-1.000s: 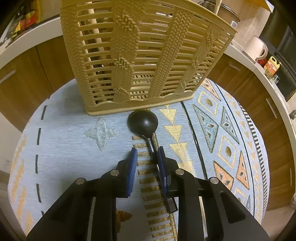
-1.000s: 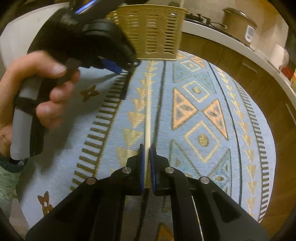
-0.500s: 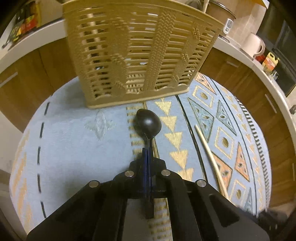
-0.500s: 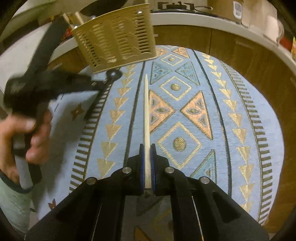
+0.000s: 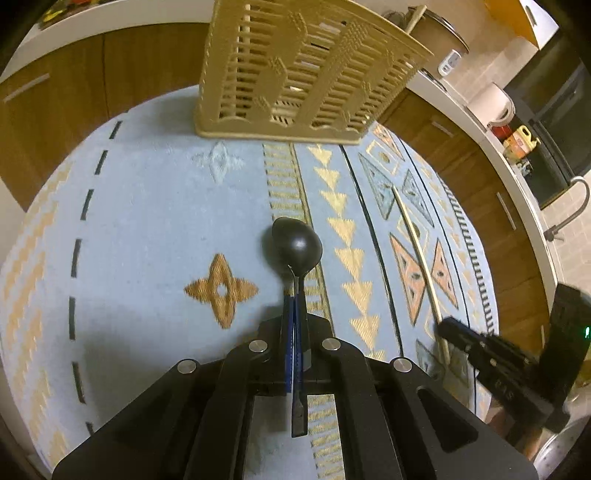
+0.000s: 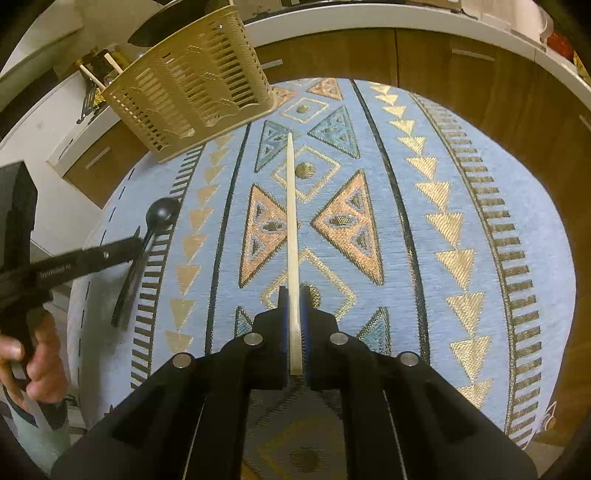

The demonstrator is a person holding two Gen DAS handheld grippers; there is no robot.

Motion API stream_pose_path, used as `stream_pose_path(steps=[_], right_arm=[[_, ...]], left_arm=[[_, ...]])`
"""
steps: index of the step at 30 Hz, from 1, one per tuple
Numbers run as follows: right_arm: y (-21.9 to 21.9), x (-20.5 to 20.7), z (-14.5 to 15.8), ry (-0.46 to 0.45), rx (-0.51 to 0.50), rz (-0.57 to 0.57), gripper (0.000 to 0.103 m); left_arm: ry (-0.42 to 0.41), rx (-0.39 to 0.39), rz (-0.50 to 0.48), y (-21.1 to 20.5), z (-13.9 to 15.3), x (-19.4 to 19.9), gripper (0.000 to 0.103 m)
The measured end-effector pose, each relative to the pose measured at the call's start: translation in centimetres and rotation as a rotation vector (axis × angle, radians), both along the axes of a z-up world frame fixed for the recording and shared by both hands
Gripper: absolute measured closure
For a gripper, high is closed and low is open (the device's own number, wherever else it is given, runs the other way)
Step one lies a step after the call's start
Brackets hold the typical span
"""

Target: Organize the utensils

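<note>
My left gripper (image 5: pixel 295 306) is shut on the handle of a black spoon (image 5: pixel 297 245), bowl pointing away, held above the blue patterned cloth (image 5: pixel 147 229). The spoon also shows in the right wrist view (image 6: pixel 159 218), with the left gripper (image 6: pixel 136 245) on it. My right gripper (image 6: pixel 294 295) is shut on a pale wooden chopstick (image 6: pixel 291 206) that points forward over the cloth; the chopstick also shows in the left wrist view (image 5: pixel 417 251). A beige slotted utensil basket (image 5: pixel 306 70) stands at the far edge of the table, and also shows in the right wrist view (image 6: pixel 188 88).
The round table is covered by the patterned cloth (image 6: pixel 443 221). Wooden cabinets (image 5: pixel 74 85) and a white counter curve around behind it. A pot (image 5: pixel 439 33), a kettle (image 5: pixel 495 103) and a sink tap (image 5: pixel 569 210) stand on the counter at the right.
My left gripper has shut on the spoon handle, lifted it and drawn back from the basket. My right gripper has risen with the chopstick still in it.
</note>
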State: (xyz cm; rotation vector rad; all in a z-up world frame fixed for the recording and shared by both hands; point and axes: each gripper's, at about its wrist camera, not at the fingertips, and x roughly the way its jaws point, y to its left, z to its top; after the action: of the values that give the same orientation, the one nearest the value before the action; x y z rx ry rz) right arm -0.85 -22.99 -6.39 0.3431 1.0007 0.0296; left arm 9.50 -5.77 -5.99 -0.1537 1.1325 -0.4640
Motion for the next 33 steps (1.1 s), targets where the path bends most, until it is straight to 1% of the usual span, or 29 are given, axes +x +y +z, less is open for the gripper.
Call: stream_pose_path(steps=[3,4,5,7,9,11,14,17,18,20,22,23,27,29,32,33], right_arm=[[-0.3,0.3,0.0,0.019,0.015,0.012,0.098],[-0.3,0.3,0.1,0.022,0.018,0.017,0.098],[-0.4,0.4,0.2,0.029,0.020,0.022,0.098],[-0.7,0.6,0.3,0.044,0.027,0.035,0.097],[-1.0,1.1,0.4,0.056,0.042,0.050,0.097],[-1.2,1.9,0.7,0.064,0.057,0.067,0.097],[-1.4,3.6,1.1,0.086,0.095,0.114,0.096],[-1.4,5.5,1.6,0.104,0.087,0.144,0.096],[-1.5,6.2,1.7,0.112,0.079,0.155,0.093],[-1.7,7.7,1.8,0.129,0.083,0.165,0.083],[-1.8,8.8,1.9,0.134,0.083,0.169,0.065],[-1.8,9.2,1.9,0.133,0.078,0.173,0.062],[-1.0,10.9,2.2,0.143,0.024,0.199,0.062],[-0.7,11.5,2.1,0.151,0.004,0.208,0.068],[-0.1,12.1,2.1,0.168,-0.040,0.220,0.072],[0.2,12.4,2.1,0.177,-0.053,0.223,0.075]], left_arm=[[0.014,0.007,-0.015,0.1,-0.2,0.0,0.102],[0.012,0.009,-0.018,0.2,-0.1,0.0,0.097],[0.007,0.009,-0.023,0.2,0.0,0.1,0.095],[-0.015,0.021,-0.024,0.5,0.6,0.3,0.077],[-0.025,0.033,-0.039,0.4,1.0,0.9,0.066],[-0.028,0.053,-0.062,0.0,1.1,1.5,0.066],[-0.008,0.098,-0.108,-0.9,0.7,2.5,0.065],[0.014,0.138,-0.149,-1.7,0.3,3.4,0.065],[0.014,0.147,-0.163,-1.9,0.3,3.5,0.065],[0.023,0.171,-0.200,-2.3,0.4,3.8,0.065],[0.030,0.189,-0.219,-2.6,0.3,3.9,0.065],[0.033,0.194,-0.229,-2.6,0.3,4.0,0.065],[0.053,0.210,-0.265,-2.8,0.4,4.5,0.065],[0.060,0.221,-0.279,-3.0,0.3,4.7,0.065],[0.066,0.251,-0.298,-3.5,0.4,4.9,0.065],[0.065,0.261,-0.304,-3.7,0.4,4.9,0.065]])
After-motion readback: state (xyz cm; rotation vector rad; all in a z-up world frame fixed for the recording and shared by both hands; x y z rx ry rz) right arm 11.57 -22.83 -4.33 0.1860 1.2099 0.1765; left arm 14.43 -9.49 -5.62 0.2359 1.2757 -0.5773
